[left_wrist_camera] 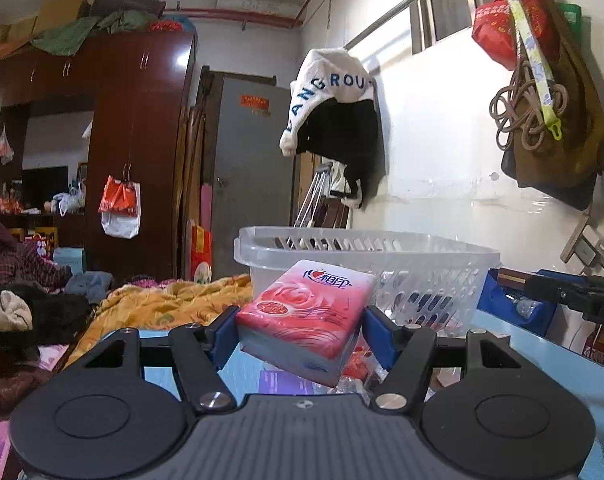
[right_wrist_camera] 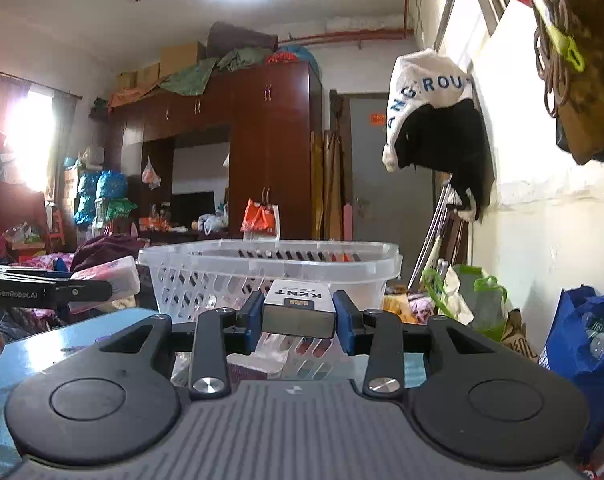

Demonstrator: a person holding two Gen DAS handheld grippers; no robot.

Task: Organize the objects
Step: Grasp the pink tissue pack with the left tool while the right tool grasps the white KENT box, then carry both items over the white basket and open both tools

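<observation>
**A:** Start at the left tongs (left_wrist_camera: 300,330). What are they doing?

**B:** They are clamped on a pink tissue pack (left_wrist_camera: 308,320), one blue pad on each long side. The pack sits skewed, its far end tipped up toward the white basket (left_wrist_camera: 366,254). I'd judge it is carried lifted off the bench (left_wrist_camera: 542,356) so it can clear the basket's rim.

**A:** And the right tongs (right_wrist_camera: 298,316)?

**B:** Nearly closed, squeezing a slim cigarette box (right_wrist_camera: 298,310) marked KENT by its narrow sides. It is held flat and level, with its printed face up. The narrow grip suits so thin a box; a hold across its broad faces would likely crush it.

**A:** Where are the two items relative to the basket?

**B:** Both are just in front of the near wall and close to the height of the rim, not yet over the opening. In the right wrist view the left tongs and the tissue pack show at the far left, beside the basket.

**A:** Anything in the basket already?

**B:** Something reddish shows through the slots, but the slatted wall is too cloudy for me to say what.

**A:** Beyond that?

**B:** Loose wrappers lie on the blue bench under the tongs, which is probably the clutter left to sort.
</observation>
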